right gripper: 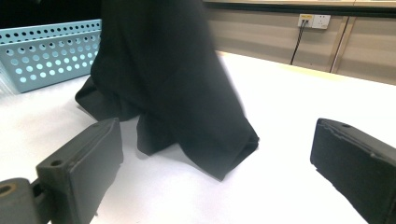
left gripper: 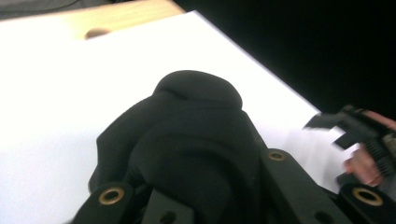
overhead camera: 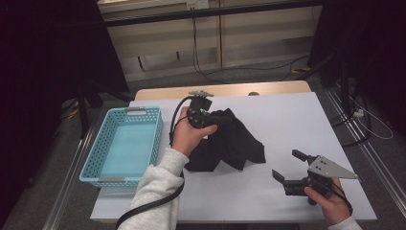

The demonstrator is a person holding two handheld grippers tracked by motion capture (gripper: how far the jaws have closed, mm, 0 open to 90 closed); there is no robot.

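Black cloth (overhead camera: 230, 141) bunched in my left claw (overhead camera: 216, 120), pinched; basket (overhead camera: 100, 146) just left; right claw (overhead camera: 287, 167) spread, idle.

High view looks down; both gripper views closely share the black cloth (right gripper: 168, 79)

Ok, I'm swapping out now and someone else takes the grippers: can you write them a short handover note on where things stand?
Left gripper: jaws shut on a bunched fold of the black cloth, which is lifted at that end; its lower edge lies on the white table.
Right gripper: jaws open, holding nothing, low over the table to the right of the cloth.
Blue basket: at the table's left edge, nothing in it.
Done: cloth picked up at one end.
Left: probably getting the cloth into the basket; the free gripper could help gather it.
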